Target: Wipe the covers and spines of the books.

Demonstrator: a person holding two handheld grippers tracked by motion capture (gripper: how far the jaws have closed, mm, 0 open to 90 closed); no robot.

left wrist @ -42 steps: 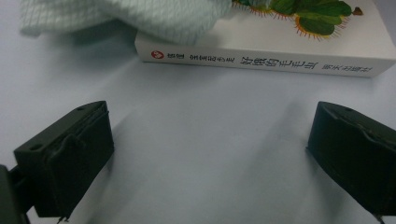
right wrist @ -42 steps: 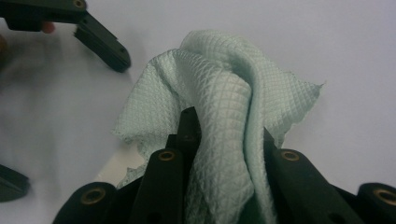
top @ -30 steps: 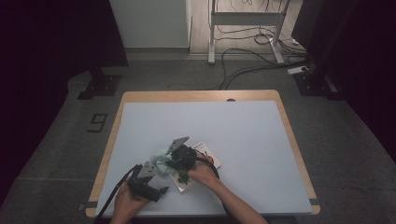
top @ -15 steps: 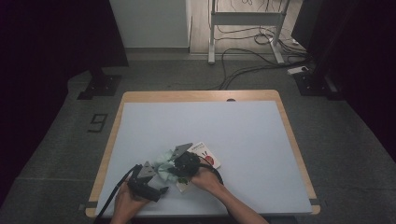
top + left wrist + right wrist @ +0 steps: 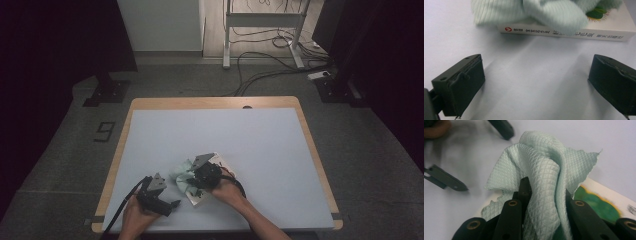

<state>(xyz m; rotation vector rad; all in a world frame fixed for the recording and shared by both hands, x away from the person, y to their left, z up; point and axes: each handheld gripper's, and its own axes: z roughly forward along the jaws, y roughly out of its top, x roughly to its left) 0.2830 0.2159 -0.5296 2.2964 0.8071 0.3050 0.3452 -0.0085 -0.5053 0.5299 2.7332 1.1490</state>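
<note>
Cloth (image 5: pixel 541 170) is bunching in right tool (image 5: pixel 544 195), clamped on it, wiping over book (image 5: pixel 609 27) just beneath. Left tool (image 5: pixel 536 82), jaws apart, is idling nearby on desk (image 5: pixel 260 135); should be steadying book w/ it.

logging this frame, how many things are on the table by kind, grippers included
cloth: 1
book: 1
grippers: 2, left gripper and right gripper
total: 4
</note>
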